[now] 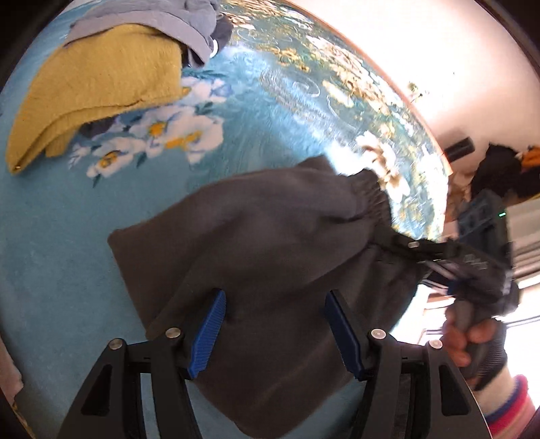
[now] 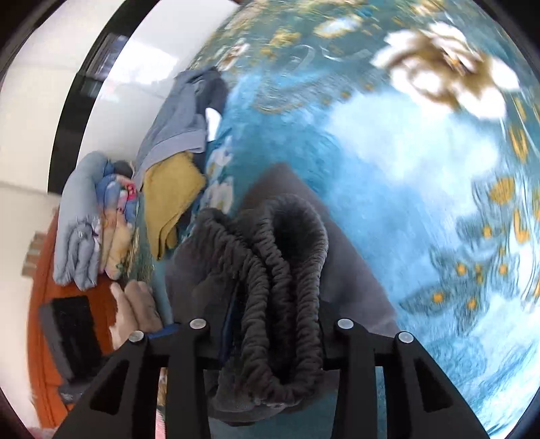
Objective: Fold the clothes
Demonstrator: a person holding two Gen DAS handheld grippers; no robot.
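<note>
While bunched at its elastic waistband, soft grey sweatpants (image 2: 270, 263) clamped in right hand-held gripper (image 2: 270, 324); left hand-held gripper (image 1: 275, 334) open, empty; best gripped at waistband.

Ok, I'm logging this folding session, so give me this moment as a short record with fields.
surface: teal floral blanket
garment: dark grey fleece trousers with gathered elastic waistband
left gripper: open, blue pads apart over the trousers
right gripper: shut on the bunched waistband
nearby: folded mustard-yellow towel under a grey-blue garment
</note>
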